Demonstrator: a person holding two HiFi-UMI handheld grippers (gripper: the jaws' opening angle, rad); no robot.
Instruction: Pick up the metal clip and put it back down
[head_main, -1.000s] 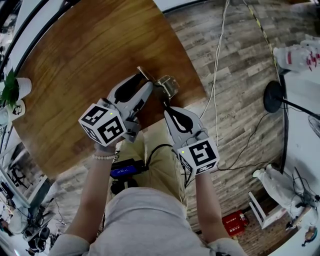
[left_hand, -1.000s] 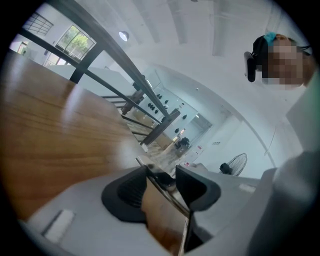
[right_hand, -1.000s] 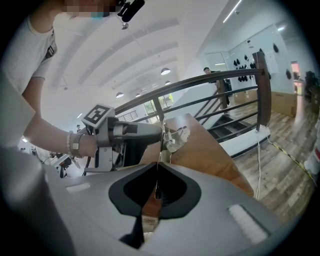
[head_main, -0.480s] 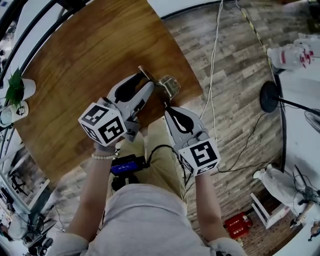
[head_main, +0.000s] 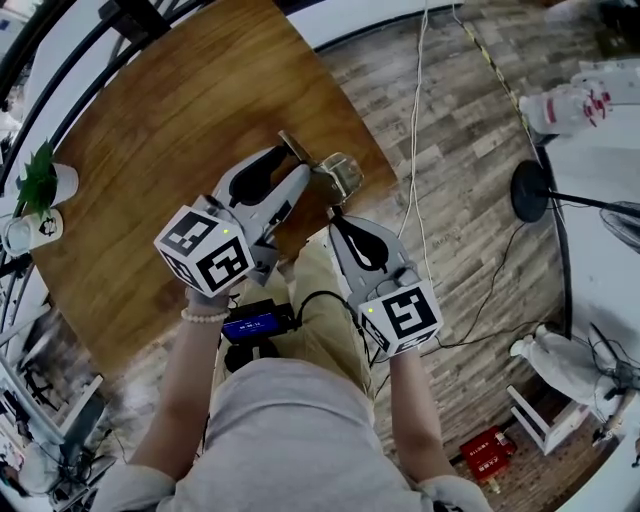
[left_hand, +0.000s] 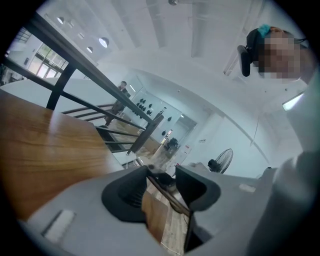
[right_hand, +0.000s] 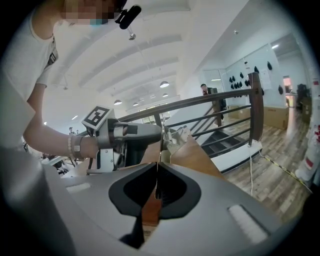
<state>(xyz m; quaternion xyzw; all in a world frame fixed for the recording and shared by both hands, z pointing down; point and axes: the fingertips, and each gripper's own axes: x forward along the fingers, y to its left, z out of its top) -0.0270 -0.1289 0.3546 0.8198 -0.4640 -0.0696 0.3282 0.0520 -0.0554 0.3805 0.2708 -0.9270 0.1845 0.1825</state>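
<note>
Brown wood-grain table (head_main: 150, 120), silvery metal clip (head_main: 340, 173), grey left claw (head_main: 303, 165) and right claw (head_main: 335, 213) bearing black-and-white marker cubes (head_main: 205, 250).

metal clip (head_main: 338, 172) above table (head_main: 150, 120), plant (head_main: 38, 178) left

Shiny metal clip (head_main: 340, 172) — smooth wooden table (head_main: 170, 130)

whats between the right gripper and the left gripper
The metal clip. The right gripper view shows it in the gap between the right gripper and the left gripper.
</note>
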